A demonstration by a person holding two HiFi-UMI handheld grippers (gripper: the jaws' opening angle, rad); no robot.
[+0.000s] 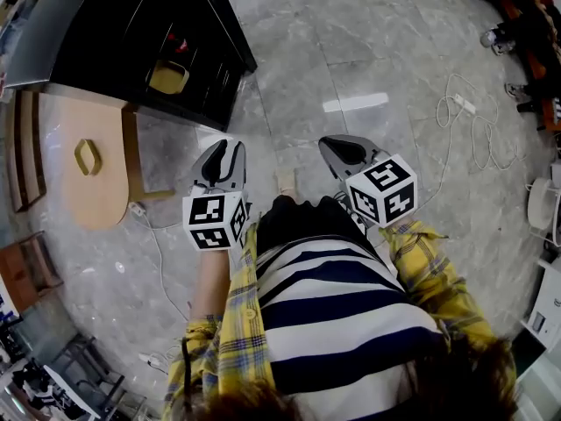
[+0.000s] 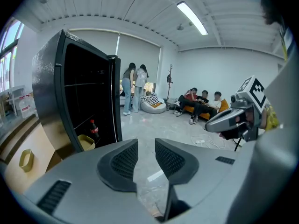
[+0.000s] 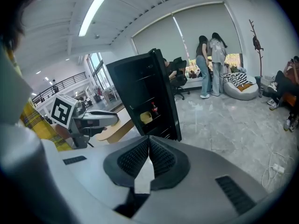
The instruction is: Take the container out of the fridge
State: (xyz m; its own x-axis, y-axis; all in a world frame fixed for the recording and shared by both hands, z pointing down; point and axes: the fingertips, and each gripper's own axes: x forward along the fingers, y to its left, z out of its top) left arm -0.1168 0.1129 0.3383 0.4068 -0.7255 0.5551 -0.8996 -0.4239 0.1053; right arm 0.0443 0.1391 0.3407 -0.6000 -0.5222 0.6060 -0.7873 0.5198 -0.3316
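Container point(image 1: 168, 77): yellow, open-topped, seated on a low shelf inside the fridge point(image 1: 114, 24), which stood open at the upper left of the head view. It was untouched and well apart from both grippers. Bottle point(image 1: 178, 42): dark with a red label, upright in the same compartment, just beside the container and towards the frame's top. Table point(image 1: 96, 196): pale wood, at the left edge of the frame below the fridge, bearing a second small yellow vessel point(image 1: 87, 157) that was not in the fridge. Floor point(image 1: 351, 42): grey marbled tile, with white cables point(image 1: 473, 130) trailing at the right. Left gripper point(image 1: 224, 147): held at lower centre-left and pointed towards the fridge, with its jaws apart and only floor showing between the pads. Right gripper point(image 1: 338, 150): held level with it at centre-right, with its jaws together at the tips and nothing between them. Step in hand, as judged: the approach, with the grasp not yet begun and the container still on its shelf. Next move, as judged: carry a gripper across the open floor into the lower compartment, set open jaws over the container's rim or wall while keeping off the bottle and the shelf edge, then close and draw the container straight out. The right gripper would have to open before it could serve.
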